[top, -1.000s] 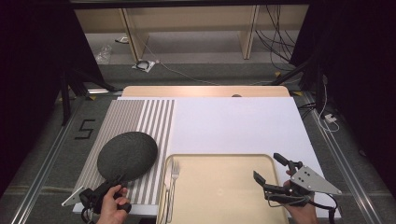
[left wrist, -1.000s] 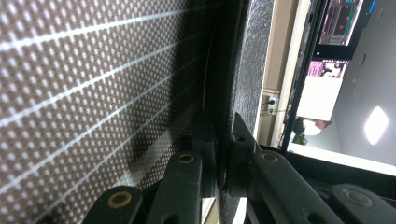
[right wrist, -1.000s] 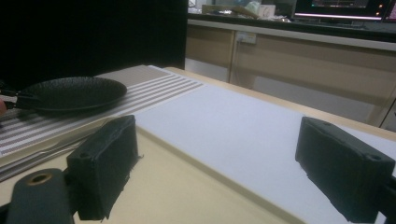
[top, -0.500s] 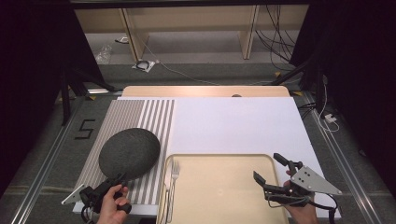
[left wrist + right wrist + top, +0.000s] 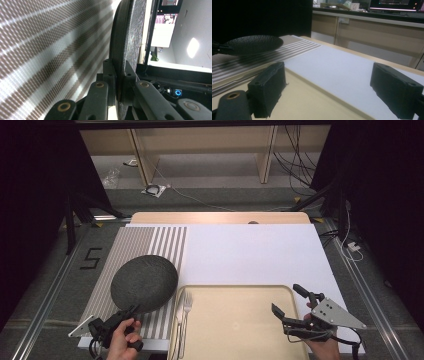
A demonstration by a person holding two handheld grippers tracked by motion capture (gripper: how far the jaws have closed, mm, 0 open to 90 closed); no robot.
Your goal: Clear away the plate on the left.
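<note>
Item 1: dark plate (image 5: 144, 282), one, round, rough-textured. It shows at lower left of the high view, lifted over the striped placemat (image 5: 150, 245) with its right rim near the tray's left edge. The left gripper (image 5: 131, 309) pinches its near rim; in the left gripper view the jaws are pressed on both faces of the plate's edge (image 5: 125, 47).

Item 2: right gripper (image 5: 290, 301), one, at lower right of the high view, over the tray's right end. Its jaws are spread wide with nothing between them; the right gripper view shows the gap open onto tray and white sheet.

Item 3: beige tray (image 5: 235, 320), one, bottom centre, bare apart from cutlery.

Item 4: cutlery, at the tray's left edge: one fork (image 5: 187, 305), with a second slim piece just beside it on its left, too small to name.

Item 5: white sheet (image 5: 250, 252), one, covering the centre and right of the desk (image 5: 220, 217), behind the tray.

Item 6: striped placemat, one, at left beneath the plate.

Obstructions: nothing lies between the plate and the tray except the cutlery. Cables lie on the floor beyond the desk.
</note>
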